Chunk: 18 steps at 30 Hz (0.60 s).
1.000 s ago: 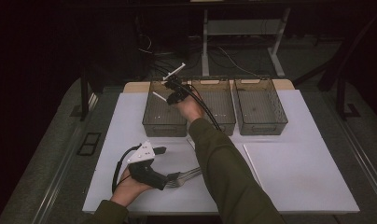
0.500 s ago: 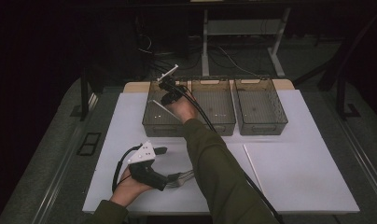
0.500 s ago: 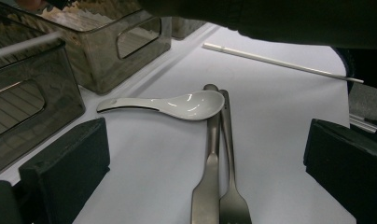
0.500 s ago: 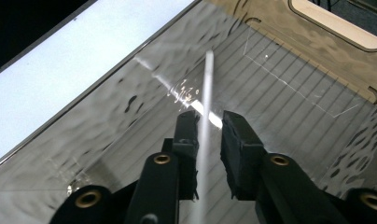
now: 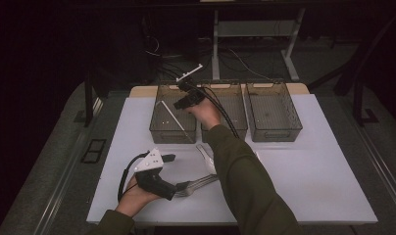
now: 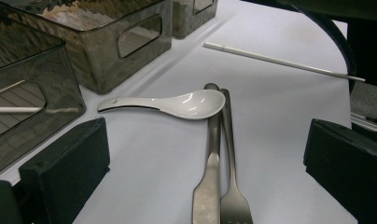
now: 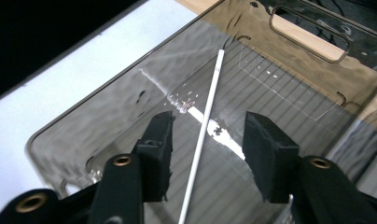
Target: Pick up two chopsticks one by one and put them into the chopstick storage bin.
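In the left bin [image 5: 172, 129] lies a chopstick [image 7: 206, 122], beneath the open right hand-held gripper [image 7: 207, 154].

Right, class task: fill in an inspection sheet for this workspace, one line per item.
Surface: white board, flat.
Job's things: white chopstick lies in the left bin; middle bin and right bin stand beside it.
Clutter: white spoon, two metal utensils and a second chopstick on the board.
Tools: right tool open above the white chopstick; left tool open, low by the utensils.
Cables: black cables trail from the right tool.
Surroundings: dark floor, metal frame behind.
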Tool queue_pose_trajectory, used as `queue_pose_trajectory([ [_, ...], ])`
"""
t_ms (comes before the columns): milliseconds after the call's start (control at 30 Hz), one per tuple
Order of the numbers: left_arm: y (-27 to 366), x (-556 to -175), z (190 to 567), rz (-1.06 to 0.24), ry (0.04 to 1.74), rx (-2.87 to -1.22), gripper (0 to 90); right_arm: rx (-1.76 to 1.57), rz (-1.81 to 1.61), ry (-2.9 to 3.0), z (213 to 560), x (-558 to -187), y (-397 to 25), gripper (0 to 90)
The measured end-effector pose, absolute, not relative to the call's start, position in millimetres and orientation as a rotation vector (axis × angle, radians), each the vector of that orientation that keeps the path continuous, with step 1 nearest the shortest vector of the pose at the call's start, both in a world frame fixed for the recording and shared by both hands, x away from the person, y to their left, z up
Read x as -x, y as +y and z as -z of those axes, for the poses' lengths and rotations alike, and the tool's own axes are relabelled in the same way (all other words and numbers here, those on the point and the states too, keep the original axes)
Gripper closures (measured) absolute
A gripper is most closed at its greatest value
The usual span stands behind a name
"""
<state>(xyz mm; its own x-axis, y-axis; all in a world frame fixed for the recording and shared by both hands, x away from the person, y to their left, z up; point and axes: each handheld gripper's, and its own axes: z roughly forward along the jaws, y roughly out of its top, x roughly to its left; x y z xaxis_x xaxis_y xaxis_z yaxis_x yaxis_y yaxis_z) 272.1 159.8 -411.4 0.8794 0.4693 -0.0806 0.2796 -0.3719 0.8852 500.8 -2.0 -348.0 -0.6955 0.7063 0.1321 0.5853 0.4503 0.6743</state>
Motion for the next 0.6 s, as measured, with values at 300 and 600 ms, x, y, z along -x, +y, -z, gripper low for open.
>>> queue_pose_trajectory([
  [300, 160, -272, 412, -0.233, 0.548, -1.987, 0.0, -1.069, -1.144, 2.533, 339, -479, -44, 43.1],
  [600, 160, -272, 413, -0.239, 0.551, -2.001, 0.0, -1.033, -1.209, 2.514, 330, -455, -88, 40.0],
])
